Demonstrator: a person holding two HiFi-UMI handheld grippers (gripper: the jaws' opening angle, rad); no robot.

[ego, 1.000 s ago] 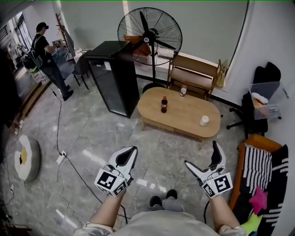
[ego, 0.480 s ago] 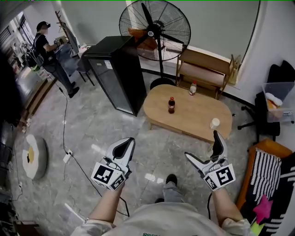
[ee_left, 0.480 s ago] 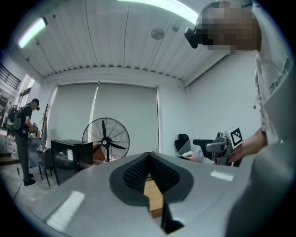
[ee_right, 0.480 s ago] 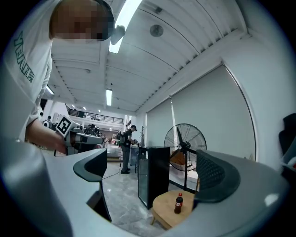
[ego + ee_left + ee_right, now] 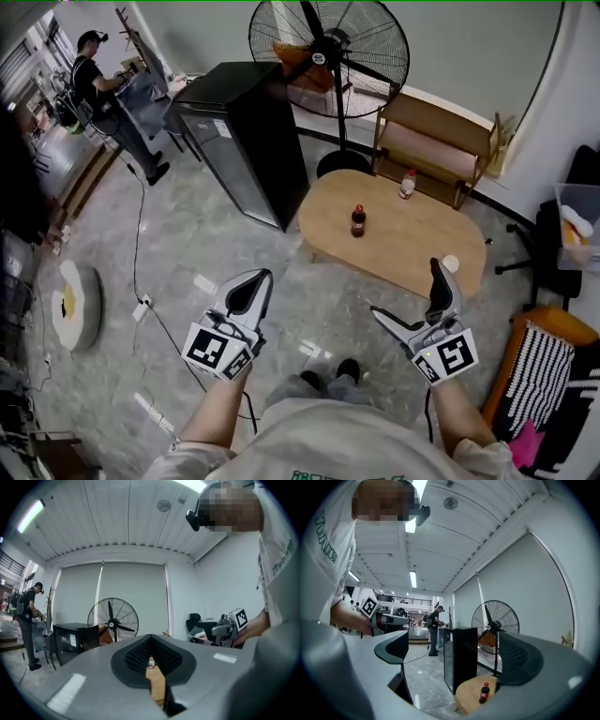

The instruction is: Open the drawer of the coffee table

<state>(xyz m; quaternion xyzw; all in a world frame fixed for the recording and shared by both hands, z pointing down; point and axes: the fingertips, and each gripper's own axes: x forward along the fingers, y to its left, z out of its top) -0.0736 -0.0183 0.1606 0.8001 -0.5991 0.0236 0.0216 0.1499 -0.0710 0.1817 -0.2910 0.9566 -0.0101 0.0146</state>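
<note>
Coffee table (image 5: 394, 230) stands ahead of you, beyond both grippers and touched by neither, lying more toward your right side. Your left gripper (image 5: 255, 279) has its jaws pressed together on nothing; your right gripper (image 5: 405, 289) holds its jaws spread wide, empty.

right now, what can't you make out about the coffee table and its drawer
- Drawer: not visible in the head view. The coffee table is seen from above, so its front does not show.
- Left gripper view: the shut left gripper leaves only a sliver of the table.
- Right gripper view: one jaw of the open right gripper covers most of the table, and the bottom edge cuts off the rest.
- Cola bottle: the label is too small to read.
</note>
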